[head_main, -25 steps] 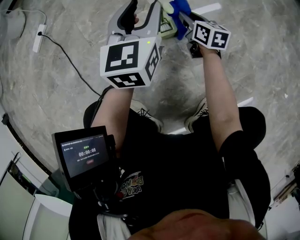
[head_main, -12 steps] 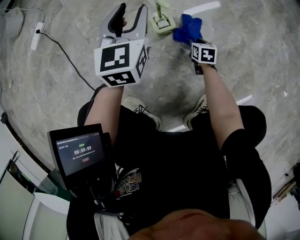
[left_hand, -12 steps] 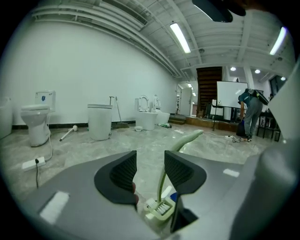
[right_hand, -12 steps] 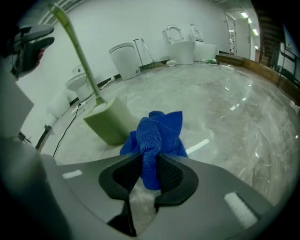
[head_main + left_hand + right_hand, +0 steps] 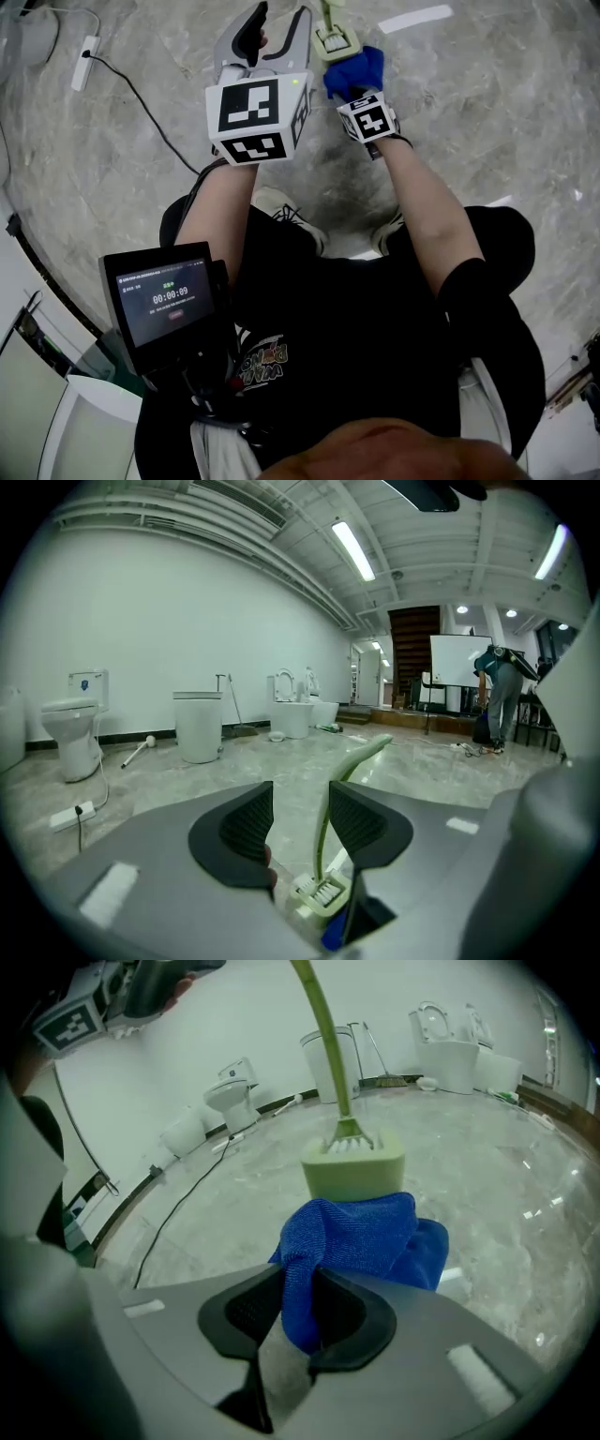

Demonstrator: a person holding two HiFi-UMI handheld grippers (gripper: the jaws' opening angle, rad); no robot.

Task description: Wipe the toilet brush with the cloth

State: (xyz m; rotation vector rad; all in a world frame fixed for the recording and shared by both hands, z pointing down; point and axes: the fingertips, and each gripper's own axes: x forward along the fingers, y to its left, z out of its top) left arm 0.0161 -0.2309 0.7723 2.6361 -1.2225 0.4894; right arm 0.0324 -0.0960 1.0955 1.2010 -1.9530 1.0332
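A pale green toilet brush stands in its square holder (image 5: 336,39) on the grey floor, its thin handle (image 5: 323,1044) rising straight up. My right gripper (image 5: 298,1309) is shut on a blue cloth (image 5: 361,1232), which hangs against the near side of the holder (image 5: 354,1171). In the head view the cloth (image 5: 354,70) covers the right jaws. My left gripper (image 5: 279,23) hovers just left of the holder with its jaws open and nothing between them. In the left gripper view the handle (image 5: 325,841) shows through the gap of that gripper (image 5: 298,819), beyond the pads.
A white power strip (image 5: 84,61) with a black cable lies at the far left. White tape (image 5: 412,17) marks the floor beyond the brush. Toilets (image 5: 80,733) and a white bin (image 5: 199,726) line the wall. A person (image 5: 502,691) stands by a whiteboard.
My right gripper has come down and to the left with the blue cloth, which now rests against the brush holder. The left gripper has hardly shifted.
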